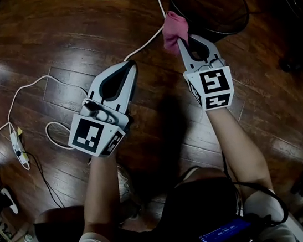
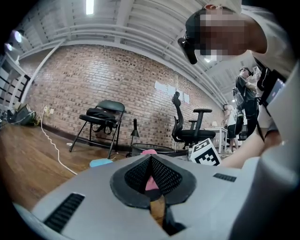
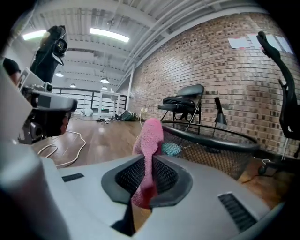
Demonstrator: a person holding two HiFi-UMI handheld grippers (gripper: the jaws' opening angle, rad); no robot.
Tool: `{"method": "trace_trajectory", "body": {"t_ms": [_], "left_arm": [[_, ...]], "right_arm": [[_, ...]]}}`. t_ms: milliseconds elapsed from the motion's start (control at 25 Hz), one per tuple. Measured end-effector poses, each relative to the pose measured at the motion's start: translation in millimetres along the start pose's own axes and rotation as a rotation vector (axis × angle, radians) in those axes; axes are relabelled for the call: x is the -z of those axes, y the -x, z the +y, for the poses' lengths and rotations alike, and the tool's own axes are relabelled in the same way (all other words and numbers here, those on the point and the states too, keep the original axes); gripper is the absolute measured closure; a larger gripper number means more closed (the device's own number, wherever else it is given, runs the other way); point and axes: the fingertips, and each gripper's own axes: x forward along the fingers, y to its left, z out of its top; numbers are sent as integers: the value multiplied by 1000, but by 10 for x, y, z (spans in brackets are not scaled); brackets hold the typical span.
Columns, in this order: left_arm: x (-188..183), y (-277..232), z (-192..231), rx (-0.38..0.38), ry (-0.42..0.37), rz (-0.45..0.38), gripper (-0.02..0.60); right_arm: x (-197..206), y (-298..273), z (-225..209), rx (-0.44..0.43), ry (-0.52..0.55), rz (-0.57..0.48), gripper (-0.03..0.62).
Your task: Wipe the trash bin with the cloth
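Wooden floor (image 1: pixel 73 44): right gripper (image 1: pixel 186 40) clamped on pink cloth (image 1: pixel 175 27) at trash bin (image 1: pixel 218 2) rim's 8 o'clock; left gripper (image 1: pixel 130 64) closed, empty.

No writing can be read; wall papers (image 2: pixel 164 86) and the lit screen (image 1: pixel 226 231) are too small.

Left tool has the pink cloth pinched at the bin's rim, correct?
Not the left. The right tool has the pink cloth pinched at the rim of the bin, as the right gripper view shows.
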Motion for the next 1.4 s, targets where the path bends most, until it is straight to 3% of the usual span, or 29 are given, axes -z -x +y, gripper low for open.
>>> {"method": "trace_trajectory", "body": {"t_ms": [160,400,520,680,840,960,1120,1280,1400], "left_arm": [[-12,-70,-34,11,0,-5,572],[54,-116,-59,10,4,10,572],[137,-111,-83,2,-16,52,572],[120,-122,-151,10,-20,48,572],[112,-105,-144,11,-17,53,572],[82,-84,-106,1,-14,29,572],[127,-95,-126,1,-23,50,572],[100,-62,-113,3,-26,24,572],[117,-2,-125,-7,-16,24,572]], "right_arm": [[203,313,-287,30,-74,8,557],[433,758,-1042,156,-122,22,557],[493,826,-1404,209,-102,39,557],[547,814,-1787,263,-100,52,557],[519,807,-1964,282,-59,49,557],[540,947,-1790,259,-84,20,557],[650,1146,-1082,150,-88,-13,557],[691,837,-293,-25,-88,-11,557],[694,450,-50,-77,-150,-13,557]]}}
